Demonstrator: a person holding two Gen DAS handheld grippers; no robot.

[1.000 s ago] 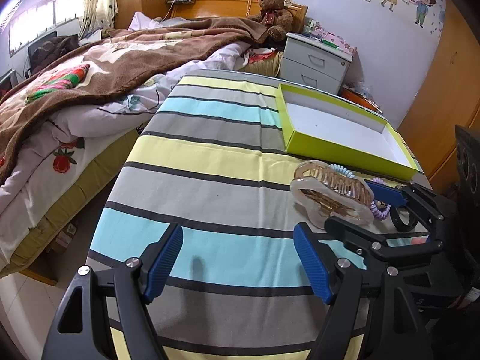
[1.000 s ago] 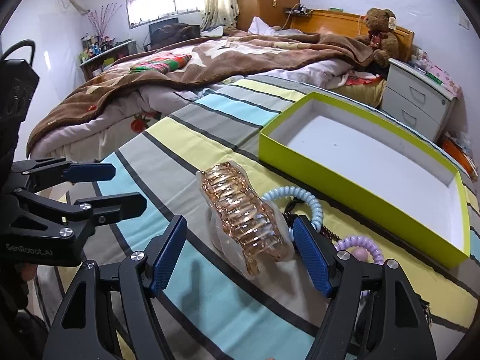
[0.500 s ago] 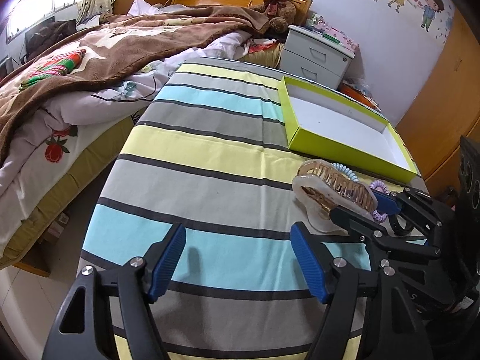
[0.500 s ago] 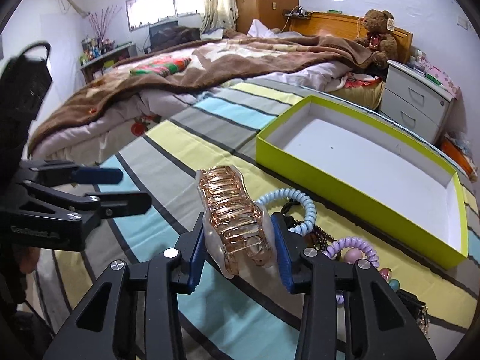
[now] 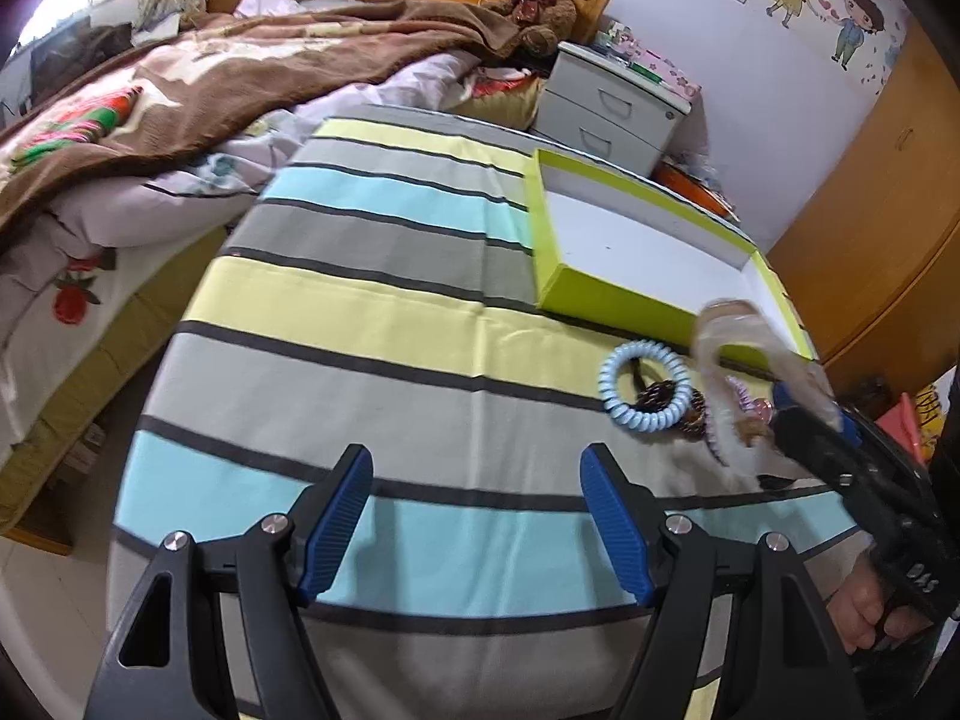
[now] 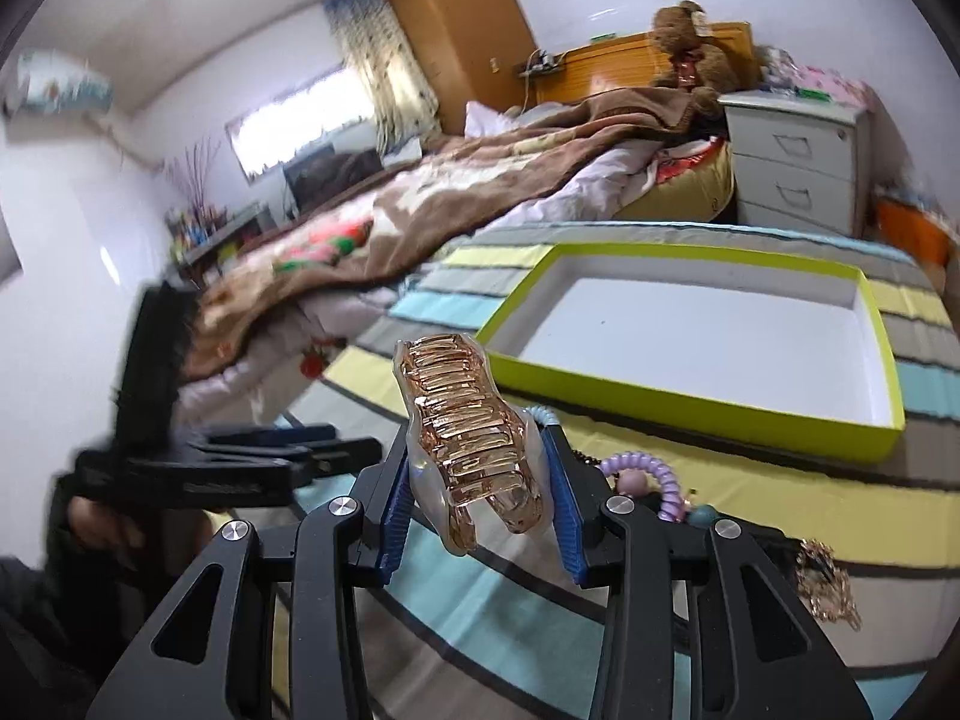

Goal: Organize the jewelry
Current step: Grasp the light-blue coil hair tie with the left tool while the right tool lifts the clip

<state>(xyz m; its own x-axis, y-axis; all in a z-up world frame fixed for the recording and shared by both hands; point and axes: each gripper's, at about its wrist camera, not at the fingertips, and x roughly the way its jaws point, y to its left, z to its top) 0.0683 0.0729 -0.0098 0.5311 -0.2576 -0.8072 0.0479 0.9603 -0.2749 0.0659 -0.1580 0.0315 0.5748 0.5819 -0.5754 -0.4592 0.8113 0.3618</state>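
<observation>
My right gripper [image 6: 480, 498] is shut on a large amber hair claw clip [image 6: 471, 432], lifted off the striped cloth and tilted. In the left wrist view the same clip [image 5: 729, 360] shows blurred, raised in front of the lime-green box [image 5: 606, 294]. The box [image 6: 690, 405] is white inside and holds nothing. On the cloth lie a pale blue spiral hair tie [image 5: 642, 387], a dark beaded piece [image 5: 657, 393], a purple spiral tie [image 6: 651, 471] and a gold chain [image 6: 828, 588]. My left gripper [image 5: 477, 519] hovers open over the blue stripe with nothing between its fingers.
The striped cloth [image 5: 372, 312] covers a table beside a bed with a brown blanket [image 5: 240, 72]. A grey bedside drawer unit [image 5: 612, 108] and a teddy bear [image 5: 540, 0] stand beyond the table. A wooden wardrobe [image 5: 870, 210] is at the right.
My right gripper closed on the amber claw clip, then lifted it off the cloth and rolled, uncovering the blue spiral tie. The left gripper stayed in place, open.
</observation>
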